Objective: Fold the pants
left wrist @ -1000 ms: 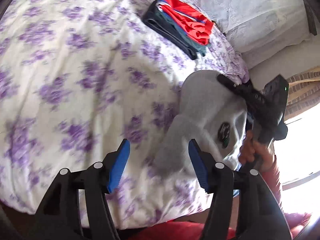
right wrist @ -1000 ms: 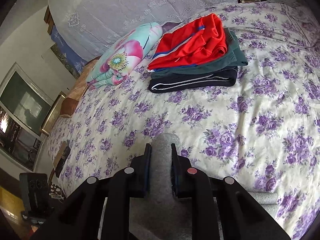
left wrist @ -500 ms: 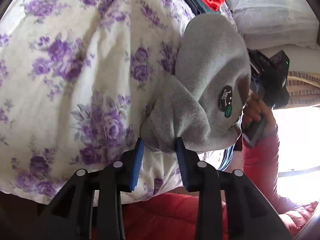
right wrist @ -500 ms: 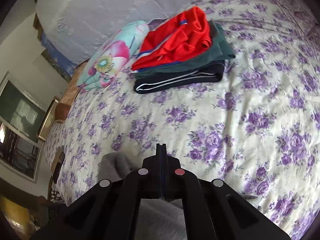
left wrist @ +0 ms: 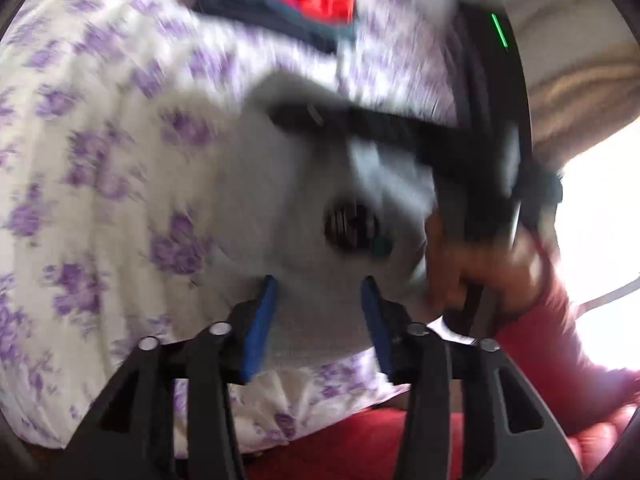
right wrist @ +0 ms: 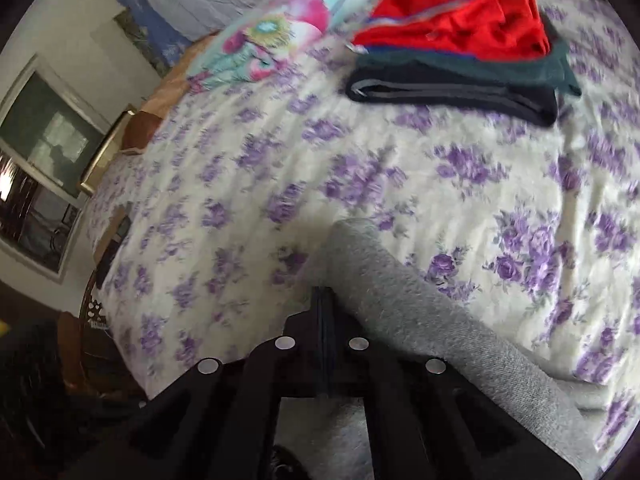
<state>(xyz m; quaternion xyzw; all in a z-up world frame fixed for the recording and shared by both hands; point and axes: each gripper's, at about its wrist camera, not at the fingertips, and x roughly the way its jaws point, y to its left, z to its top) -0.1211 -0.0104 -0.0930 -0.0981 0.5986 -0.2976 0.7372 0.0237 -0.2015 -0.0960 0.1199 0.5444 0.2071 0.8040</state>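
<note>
Grey sweatpants point(left wrist: 280, 200) with a dark round patch lie bunched near the bed's edge; they also show in the right wrist view point(right wrist: 400, 300). My left gripper point(left wrist: 318, 312) has its blue pads apart with grey fabric between them; the view is blurred by motion. My right gripper point(right wrist: 322, 296) has its jaws pressed together beside a raised grey fold, and whether cloth is pinched there I cannot tell. The right gripper point(left wrist: 320, 116) also shows in the left wrist view, over the pants, held by a hand.
A stack of folded clothes point(right wrist: 460, 60), red on top of green and black, lies further up the floral bedspread point(right wrist: 280, 168). A flowered pillow point(right wrist: 276, 40) lies beside it. A window point(right wrist: 44, 136) is on the left wall.
My left gripper has opened wider and shifted along the grey pants. My right gripper stays closed and has moved over the pants, closer to the left one. Both views are now motion-blurred.
</note>
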